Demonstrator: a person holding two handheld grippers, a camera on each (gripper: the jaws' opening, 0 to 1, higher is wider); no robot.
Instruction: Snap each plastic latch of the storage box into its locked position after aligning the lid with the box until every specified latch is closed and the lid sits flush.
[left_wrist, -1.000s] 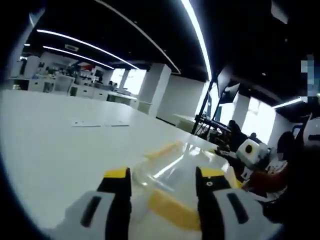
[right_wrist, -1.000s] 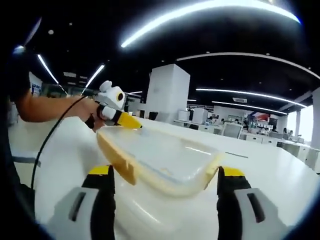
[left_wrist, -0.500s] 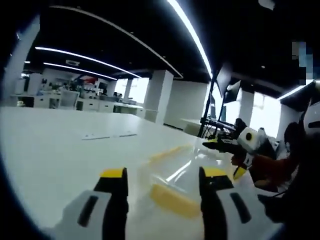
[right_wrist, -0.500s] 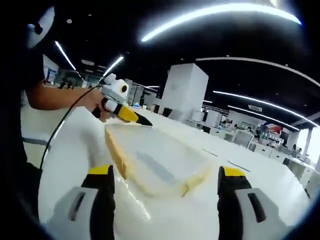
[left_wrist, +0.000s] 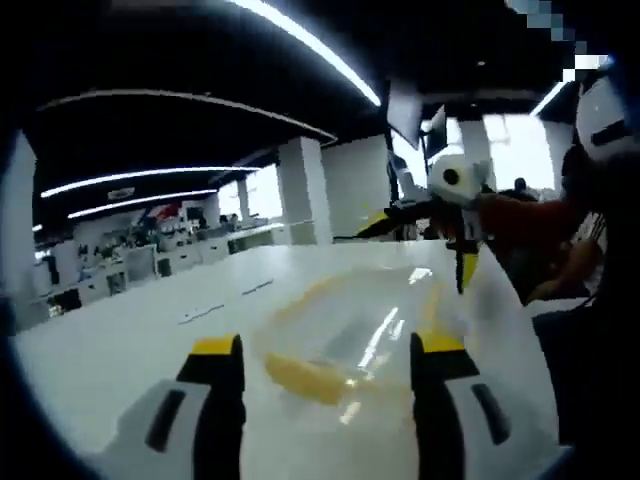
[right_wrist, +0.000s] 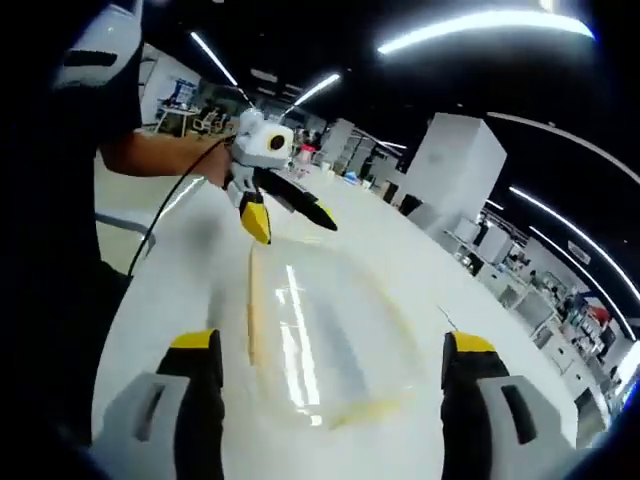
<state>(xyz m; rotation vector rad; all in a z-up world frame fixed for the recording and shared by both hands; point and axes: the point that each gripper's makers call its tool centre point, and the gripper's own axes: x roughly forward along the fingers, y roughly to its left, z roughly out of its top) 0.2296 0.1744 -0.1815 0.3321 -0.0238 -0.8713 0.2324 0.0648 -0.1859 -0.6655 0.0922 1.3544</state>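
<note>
Storage box (left_wrist: 350, 345) lies on table (left_wrist: 120, 340), just ahead between open jaws.

One storage box (right_wrist: 320, 340), two grippers, one table (left_wrist: 120, 340).

A broad white worktop (left_wrist: 120, 340) carries a clear box (left_wrist: 350, 340) with yellow latches, lying flat near its edge. Well apart from the box, flat paper sheets (left_wrist: 225, 303) lie on the bare surface.
</note>
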